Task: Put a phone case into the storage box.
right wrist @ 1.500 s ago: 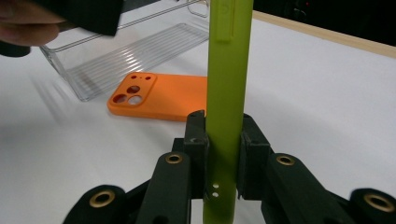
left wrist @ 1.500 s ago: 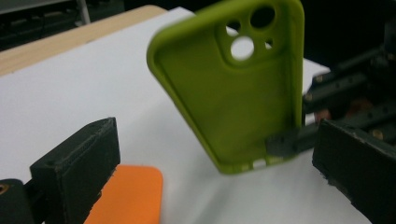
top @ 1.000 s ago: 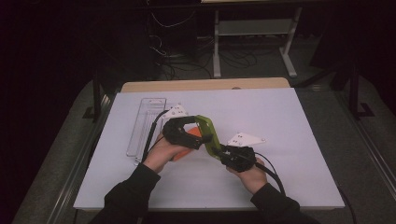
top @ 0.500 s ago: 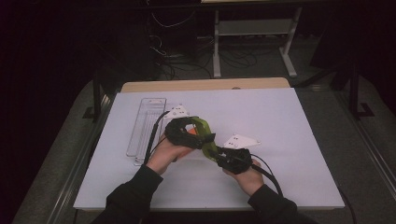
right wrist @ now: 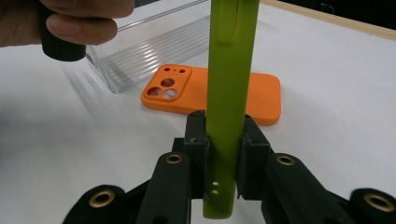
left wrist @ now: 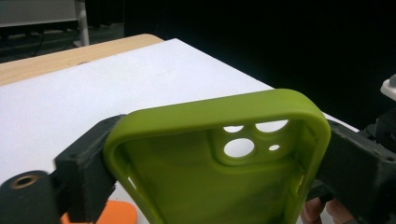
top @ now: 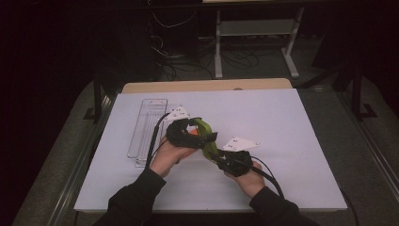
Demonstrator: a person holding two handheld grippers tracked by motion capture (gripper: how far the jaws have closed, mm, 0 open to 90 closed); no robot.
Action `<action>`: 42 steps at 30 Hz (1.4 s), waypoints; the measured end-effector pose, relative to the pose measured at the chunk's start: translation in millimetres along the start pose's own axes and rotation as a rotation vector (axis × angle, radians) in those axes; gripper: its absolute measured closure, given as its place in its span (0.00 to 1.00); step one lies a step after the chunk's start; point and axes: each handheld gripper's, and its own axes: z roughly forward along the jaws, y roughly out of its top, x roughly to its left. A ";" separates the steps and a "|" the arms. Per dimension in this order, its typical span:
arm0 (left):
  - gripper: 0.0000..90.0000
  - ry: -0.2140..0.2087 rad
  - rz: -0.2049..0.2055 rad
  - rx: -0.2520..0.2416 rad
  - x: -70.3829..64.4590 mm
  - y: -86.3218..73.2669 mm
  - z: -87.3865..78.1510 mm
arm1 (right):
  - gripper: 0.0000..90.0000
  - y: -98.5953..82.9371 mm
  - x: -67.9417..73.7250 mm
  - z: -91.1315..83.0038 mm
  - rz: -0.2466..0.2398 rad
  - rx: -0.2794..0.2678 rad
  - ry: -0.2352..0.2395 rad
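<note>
— Where's the green phone case point(top: 205, 135) sitting right now?

— Off the table, slung between the two grippers, above and just in front of the orange phone case point(right wrist: 212, 93), which lies flat on the white mat point(top: 291, 122) beside the clear plastic tray point(top: 146, 127).

— Who's got hold of it?

— Both. The right gripper point(right wrist: 223, 140) has its jaws clamped on the bottom end, across the case's thin edge. The left gripper point(left wrist: 210, 154) pinches the camera end across its width, one jaw on each side wall.

— So how does its long axis run?

— From the left gripper down toward the right one, slanting away from the tray toward the person's right hand point(top: 247, 172).

— And the hands?

— Close together, left hand point(top: 171, 153) nearer the orange case, right hand nearer the mat's front edge. My guess is a handover or a flexing, but I can't tell which.
</note>
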 end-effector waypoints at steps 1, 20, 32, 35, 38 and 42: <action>0.12 0.000 -0.006 -0.002 -0.1 0.1 -0.5 | 0.84 -0.1 0.0 0.2 0.002 0.002 0.001; 0.16 0.033 -0.026 -0.006 -0.4 -0.1 -1.9 | 0.75 -0.2 -1.0 3.2 -0.021 0.031 -0.013; 0.16 0.070 -0.039 -0.035 5.2 2.2 -8.7 | 0.50 -1.0 -17.8 -14.4 -0.012 0.067 -0.024; 0.16 0.077 -0.035 -0.024 6.3 2.5 -10.1 | 0.43 -2.9 -24.7 -20.0 -0.027 0.092 -0.036; 0.16 0.080 -0.038 -0.033 6.5 2.8 -10.7 | 0.36 -5.6 -33.1 -25.6 -0.014 0.106 -0.028; 0.16 0.086 -0.035 -0.028 8.2 3.3 -12.6 | 0.27 -11.3 -42.7 -33.7 -0.012 0.122 -0.026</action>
